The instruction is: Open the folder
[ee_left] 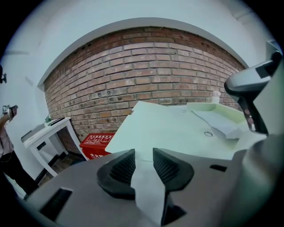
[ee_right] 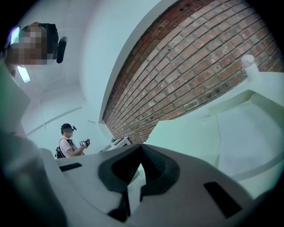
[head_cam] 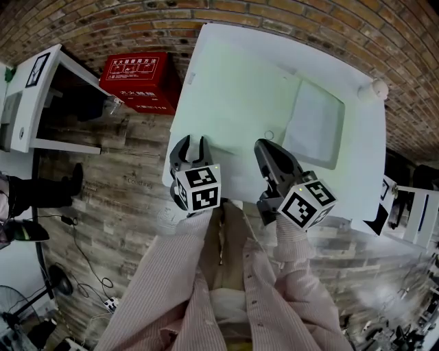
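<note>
Head view: the folder (head_cam: 317,127) lies flat on the right half of the white table (head_cam: 226,82), pale and almost the table's colour. The left gripper (head_cam: 191,146) has its jaws apart and empty at the near edge, while the right gripper (head_cam: 263,145) is clenched on nothing. The folder's edges look washed out

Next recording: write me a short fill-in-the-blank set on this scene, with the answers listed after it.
1. The red box sits on the floor by the ___ wall.
2. The left gripper has its jaws ___, nothing between them.
3. The right gripper has its jaws ___.
4. The folder lies on the ___ table.
Missing words: brick; apart; shut; white.
</note>
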Motion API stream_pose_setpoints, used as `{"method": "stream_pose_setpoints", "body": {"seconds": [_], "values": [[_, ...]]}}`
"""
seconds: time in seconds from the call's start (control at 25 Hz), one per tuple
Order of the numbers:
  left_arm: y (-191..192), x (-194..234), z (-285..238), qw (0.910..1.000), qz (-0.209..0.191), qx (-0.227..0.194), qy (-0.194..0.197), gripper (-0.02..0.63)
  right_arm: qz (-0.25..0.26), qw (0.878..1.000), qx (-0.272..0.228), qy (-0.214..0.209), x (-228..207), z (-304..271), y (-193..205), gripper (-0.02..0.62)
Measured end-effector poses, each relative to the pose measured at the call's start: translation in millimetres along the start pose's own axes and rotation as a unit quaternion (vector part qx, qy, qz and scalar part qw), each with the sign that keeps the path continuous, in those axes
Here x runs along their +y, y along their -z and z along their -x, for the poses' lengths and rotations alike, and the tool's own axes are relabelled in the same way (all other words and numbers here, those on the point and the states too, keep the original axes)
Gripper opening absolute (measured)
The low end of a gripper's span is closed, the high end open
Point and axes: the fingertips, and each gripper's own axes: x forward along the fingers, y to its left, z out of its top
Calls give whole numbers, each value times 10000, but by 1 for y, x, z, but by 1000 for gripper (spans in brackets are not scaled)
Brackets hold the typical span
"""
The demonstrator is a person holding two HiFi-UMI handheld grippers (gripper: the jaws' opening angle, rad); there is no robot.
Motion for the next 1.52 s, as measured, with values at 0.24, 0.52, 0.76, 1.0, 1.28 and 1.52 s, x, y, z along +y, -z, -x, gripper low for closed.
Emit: {"method": "stream_pose_setpoints", "body": {"seconds": [0.24,0.52,0.76,1.0,1.28,1.52], "values": [[6,-6,-7,9994,-70,189,276,54,-11,10000,8,-11,-1,-2,2,5],[11,-2,-13,9984,22,375,432,-6,-30,10000,-22,-32,-3,-3,0,5],[14,-3,-17,9977,-8,491,457,-6,-62,10000,11,-8,-3,-6,-1,5],[17,-7,-20,9964,-134,654,524,-6,-68,10000,16,-23,-3,-8,-3,5],[17,-6,-16,9954,-36,644,714,-6,6,10000,-85,-14,-1,-4,-14,5],[-4,-6,2,9950,-141,187,969,-6,210,9996,-193,0,-4,7,-29,5]]}}
